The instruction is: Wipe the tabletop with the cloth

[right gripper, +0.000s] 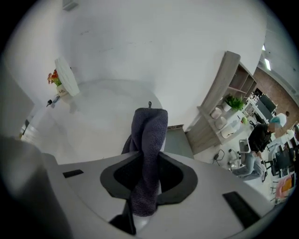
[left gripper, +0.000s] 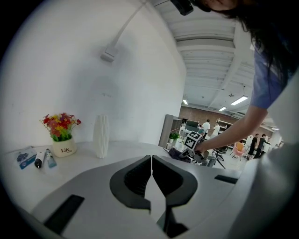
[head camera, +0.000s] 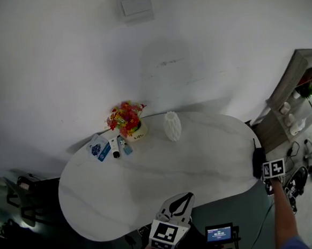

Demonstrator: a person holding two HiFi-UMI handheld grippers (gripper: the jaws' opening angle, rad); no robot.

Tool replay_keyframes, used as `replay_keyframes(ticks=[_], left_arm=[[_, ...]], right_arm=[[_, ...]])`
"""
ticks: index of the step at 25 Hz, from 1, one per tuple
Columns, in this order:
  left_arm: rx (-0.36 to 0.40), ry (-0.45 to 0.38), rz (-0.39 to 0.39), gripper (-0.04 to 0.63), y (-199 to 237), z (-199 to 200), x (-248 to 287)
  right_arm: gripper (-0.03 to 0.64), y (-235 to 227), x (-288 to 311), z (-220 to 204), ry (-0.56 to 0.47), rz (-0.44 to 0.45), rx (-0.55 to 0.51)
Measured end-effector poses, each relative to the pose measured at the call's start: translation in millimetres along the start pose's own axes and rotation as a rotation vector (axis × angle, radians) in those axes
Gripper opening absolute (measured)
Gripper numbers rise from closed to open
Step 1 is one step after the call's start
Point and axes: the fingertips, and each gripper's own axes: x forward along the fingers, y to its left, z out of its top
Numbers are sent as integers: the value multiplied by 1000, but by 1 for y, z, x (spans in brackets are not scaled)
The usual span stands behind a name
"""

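We see a white oval table [head camera: 165, 169] standing against a white wall [head camera: 59, 59]. To the right of it, on the floor, is a wooden shelf [head camera: 290, 92] with small items on it.

The left gripper [left gripper: 152, 158] is at the near edge of the table and points over the top. Its jaws are pressed together and there is nothing between them.

The right gripper [right gripper: 149, 156] is at the right end of the table. Its jaws are closed on a dark grey cloth [right gripper: 150, 133]. The cloth sticks out in front of the jaws in a folded bundle, and its end is over the right edge of the tabletop. We cannot tell if it touches the surface.

At the far side of the table, near the wall, stands a white ribbed vase [head camera: 172, 126]. Just to the left of it is a white pot with red and yellow flowers [head camera: 128, 121]. Beside the pot lie two small tubes [head camera: 115, 148] and a blue and white packet [head camera: 97, 150].
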Motion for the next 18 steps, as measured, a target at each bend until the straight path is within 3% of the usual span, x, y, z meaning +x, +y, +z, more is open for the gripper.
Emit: replay_keyframes(ticks=[4,8,13,18], left_arm=[[-19,-19,24,20,11,-3,-12],[-40,-43,42,20,23,-4,-27],[-62,-90,69,20,45,-4,-63],[-98,-116,141,20,90,-24,-130]], right_arm=[[87,23,-16,14,-48,6,-19],[87,91,-43,37,-144,124,-19],[87,207,-76,57,-215,279,-79],[87,358,-98,60,-228,423,-227]])
